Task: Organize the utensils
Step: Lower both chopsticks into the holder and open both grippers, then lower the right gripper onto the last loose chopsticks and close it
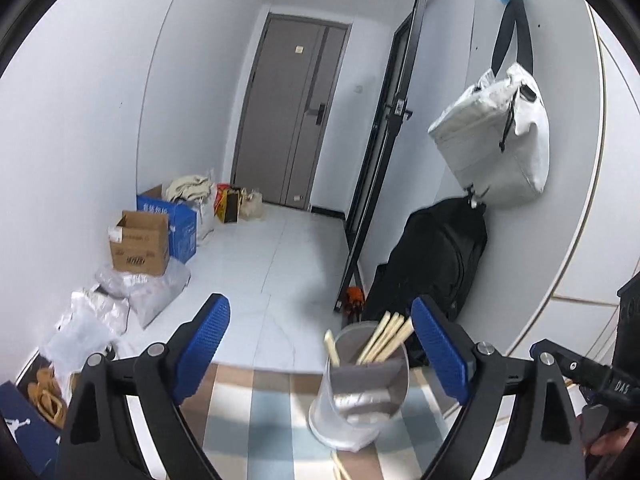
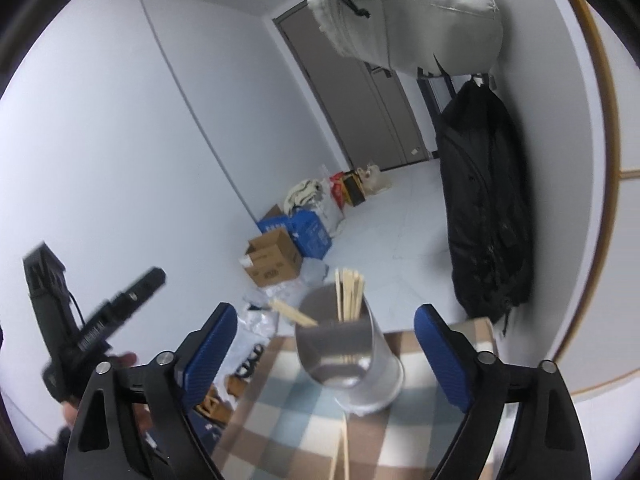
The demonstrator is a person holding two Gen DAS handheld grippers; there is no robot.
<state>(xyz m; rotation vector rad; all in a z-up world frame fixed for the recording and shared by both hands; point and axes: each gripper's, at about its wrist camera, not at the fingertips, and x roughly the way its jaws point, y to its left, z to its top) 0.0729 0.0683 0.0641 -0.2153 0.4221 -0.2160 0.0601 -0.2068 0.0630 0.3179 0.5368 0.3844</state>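
Observation:
A clear plastic cup (image 1: 360, 392) stands on a checked cloth (image 1: 272, 420) and holds several wooden chopsticks (image 1: 386, 338). More chopsticks (image 1: 340, 466) lie on the cloth in front of the cup. My left gripper (image 1: 320, 340) is open and empty, raised above the table, with the cup near its right finger. In the right wrist view the cup (image 2: 352, 360) with its chopsticks (image 2: 349, 294) stands between the fingers of my right gripper (image 2: 326, 344), which is open and empty. Loose chopsticks (image 2: 342, 452) lie below the cup.
Beyond the table edge the floor holds cardboard boxes (image 1: 140, 244), a blue box (image 1: 176, 216) and plastic bags (image 1: 100, 312). A black bag (image 1: 436, 256) and a white bag (image 1: 496, 136) hang on the right wall. The other gripper (image 2: 92, 320) shows at left.

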